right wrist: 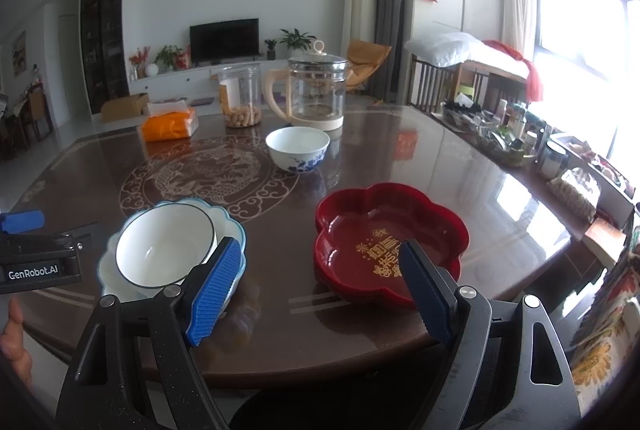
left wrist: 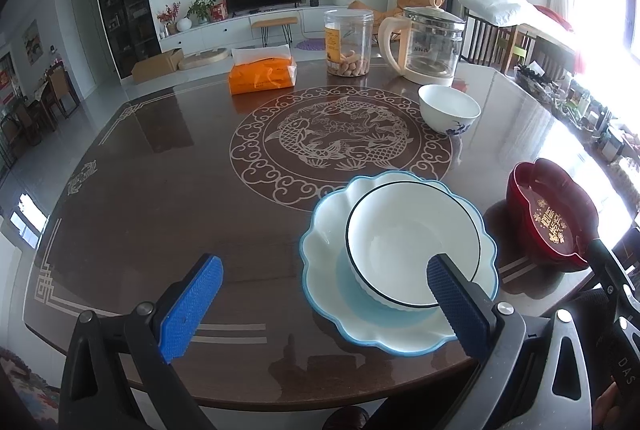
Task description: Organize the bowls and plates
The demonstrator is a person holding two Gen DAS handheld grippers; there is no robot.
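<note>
White bowl [left wrist: 412,244] nested in scalloped blue-rimmed plate [left wrist: 320,262], counter [left wrist: 160,198] near edge; red dish [right wrist: 384,238] beside; small bowl [right wrist: 298,148] farther back. Left gripper [left wrist: 324,286] and right gripper [right wrist: 320,278] spread wide, empty.

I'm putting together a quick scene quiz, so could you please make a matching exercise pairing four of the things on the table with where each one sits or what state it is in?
Things:
1. Black-rimmed bowl
2. Red dish
3. Blue-flowered bowl
4. Jar

Places or states:
A. Alone on the table just in front of the kettle
B. Sits inside the scalloped plate
C. Between the tissue pack and the kettle, with snacks at the bottom
D. Empty, gold characters inside, near the table edge

Pairs: 1-B, 2-D, 3-A, 4-C
</note>
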